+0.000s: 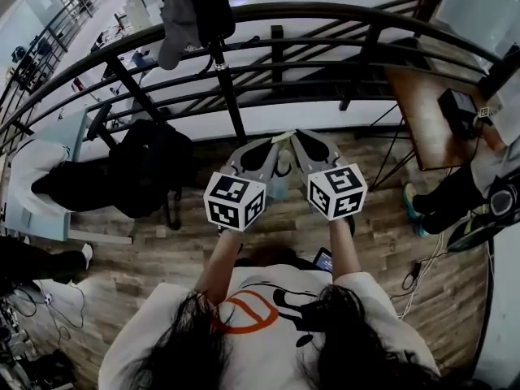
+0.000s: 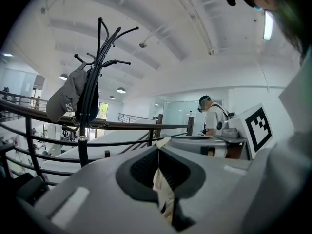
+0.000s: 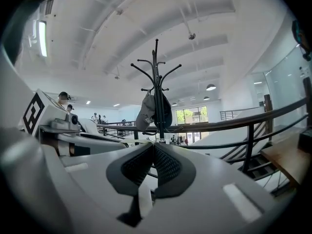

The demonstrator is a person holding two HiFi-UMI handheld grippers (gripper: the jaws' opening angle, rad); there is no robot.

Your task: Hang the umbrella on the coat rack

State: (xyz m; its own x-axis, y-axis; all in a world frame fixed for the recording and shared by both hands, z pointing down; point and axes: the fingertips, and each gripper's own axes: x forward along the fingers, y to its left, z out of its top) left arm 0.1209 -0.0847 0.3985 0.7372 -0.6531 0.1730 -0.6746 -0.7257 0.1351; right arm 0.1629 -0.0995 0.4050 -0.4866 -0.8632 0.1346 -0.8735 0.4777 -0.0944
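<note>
In the head view my two grippers are held side by side at chest height, tips nearly touching. The left gripper (image 1: 272, 143) (image 2: 158, 152) is shut on a cream strap (image 2: 163, 189) of the umbrella. The right gripper (image 1: 297, 139) (image 3: 153, 147) is shut too, with a pale strip (image 3: 144, 199) of the same strap between its jaws. A pale, folded umbrella (image 1: 280, 177) hangs below and between them, mostly hidden. The black coat rack (image 1: 218, 55) (image 2: 90, 82) (image 3: 157, 96) stands ahead by the railing, carrying a grey cap (image 1: 175, 35) (image 2: 66, 99) (image 3: 145, 113) and a black bag (image 1: 207, 2).
A curved black railing (image 1: 325, 23) runs across just behind the rack. A black chair draped with dark cloth (image 1: 146, 169) stands at the left. At the right are a wooden table (image 1: 422, 112) and a seated person (image 1: 479, 177). Another person (image 2: 212, 116) stands farther back.
</note>
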